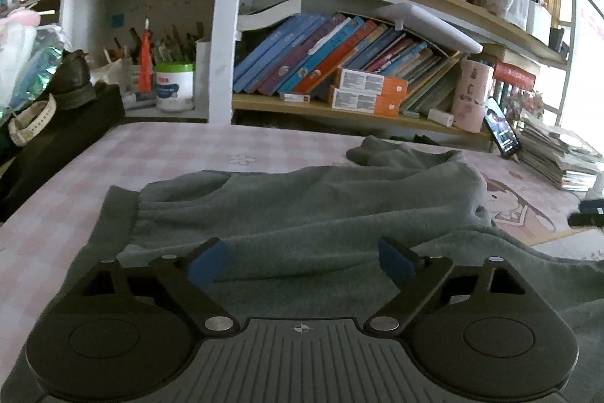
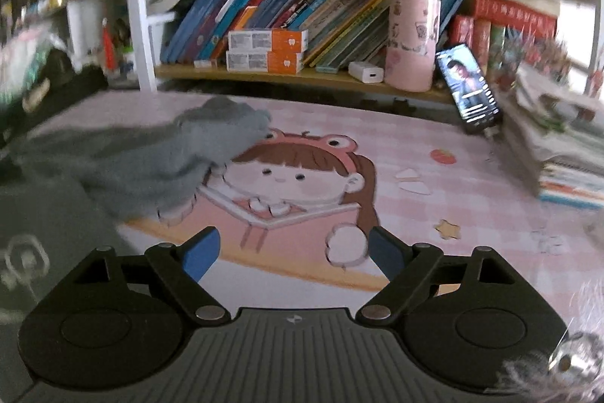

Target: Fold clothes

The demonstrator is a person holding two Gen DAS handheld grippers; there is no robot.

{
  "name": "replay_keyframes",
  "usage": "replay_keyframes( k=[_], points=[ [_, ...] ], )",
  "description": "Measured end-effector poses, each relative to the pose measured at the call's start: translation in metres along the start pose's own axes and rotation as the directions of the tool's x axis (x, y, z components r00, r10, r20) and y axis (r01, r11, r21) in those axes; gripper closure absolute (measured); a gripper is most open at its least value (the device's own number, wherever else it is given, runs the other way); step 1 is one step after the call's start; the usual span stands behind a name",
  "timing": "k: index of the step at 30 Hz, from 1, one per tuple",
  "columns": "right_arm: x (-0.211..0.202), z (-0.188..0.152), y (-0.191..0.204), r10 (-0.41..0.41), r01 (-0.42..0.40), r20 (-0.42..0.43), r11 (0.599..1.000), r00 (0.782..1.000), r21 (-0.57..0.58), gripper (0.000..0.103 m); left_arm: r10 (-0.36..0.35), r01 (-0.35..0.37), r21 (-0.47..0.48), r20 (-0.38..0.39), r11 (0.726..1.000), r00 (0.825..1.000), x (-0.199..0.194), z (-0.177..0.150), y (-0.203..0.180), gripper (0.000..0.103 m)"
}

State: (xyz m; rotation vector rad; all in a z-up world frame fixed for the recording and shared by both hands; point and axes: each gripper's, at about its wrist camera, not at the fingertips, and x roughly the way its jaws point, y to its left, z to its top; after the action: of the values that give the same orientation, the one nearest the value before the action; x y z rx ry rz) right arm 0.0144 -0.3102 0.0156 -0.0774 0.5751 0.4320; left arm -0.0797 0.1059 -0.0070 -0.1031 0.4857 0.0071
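both tongs spread wide, grey garment flat on the pink mat

left gripper (image 1: 302,261) hangs over the grey garment (image 1: 302,206), blue pads apart, holding nothing. right gripper (image 2: 292,252) gapes over bare pink mat (image 2: 472,176), just right of the garment. beyond the garment: bookshelf (image 1: 339,112).

The garment (image 1: 302,214) is plain grey-green fleece. The surface (image 2: 472,176) carries a pink-and-white check with a cartoon girl (image 2: 287,176), brown-haired, in a pink frog hat. Both grippers' fingers (image 1: 207,265) have blue pads on black.
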Motion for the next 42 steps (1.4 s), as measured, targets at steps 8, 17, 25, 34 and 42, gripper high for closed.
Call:
replay_keyframes(
  k=[8, 17, 25, 34, 42],
  points=[
    [0.049, 0.040, -0.004, 0.030, -0.035, 0.044, 0.992, 0.999, 0.122, 0.021, 0.004, -0.004, 0.006, -0.032, 1.000, 0.999, 0.007, 0.000, -0.001, 0.002],
    [0.118, 0.072, 0.004, 0.112, -0.113, 0.017, 0.972, 0.994, 0.207, 0.021, 0.027, -0.029, -0.020, -0.085, 0.999, 0.996, 0.015, -0.001, 0.002, 0.000],
    [0.169, 0.076, 0.006, 0.183, -0.147, -0.034, 0.876, 0.983, 0.458, 0.038, -0.023, 0.014, -0.096, -0.087, 0.995, 0.996, 0.017, -0.002, 0.014, 0.000],
    [0.133, 0.096, 0.038, 0.125, -0.155, 0.107, 0.923, 0.986, 0.352, 0.088, -0.044, 0.035, -0.120, -0.073, 0.992, 0.996, 0.016, -0.003, 0.018, 0.000],
    [0.071, 0.111, 0.150, 0.368, -0.365, 0.231, 0.929, 0.901, -0.059, 0.078, -0.048, 0.039, -0.126, -0.074, 0.991, 0.996, 0.016, -0.003, 0.018, 0.000]
  ],
)
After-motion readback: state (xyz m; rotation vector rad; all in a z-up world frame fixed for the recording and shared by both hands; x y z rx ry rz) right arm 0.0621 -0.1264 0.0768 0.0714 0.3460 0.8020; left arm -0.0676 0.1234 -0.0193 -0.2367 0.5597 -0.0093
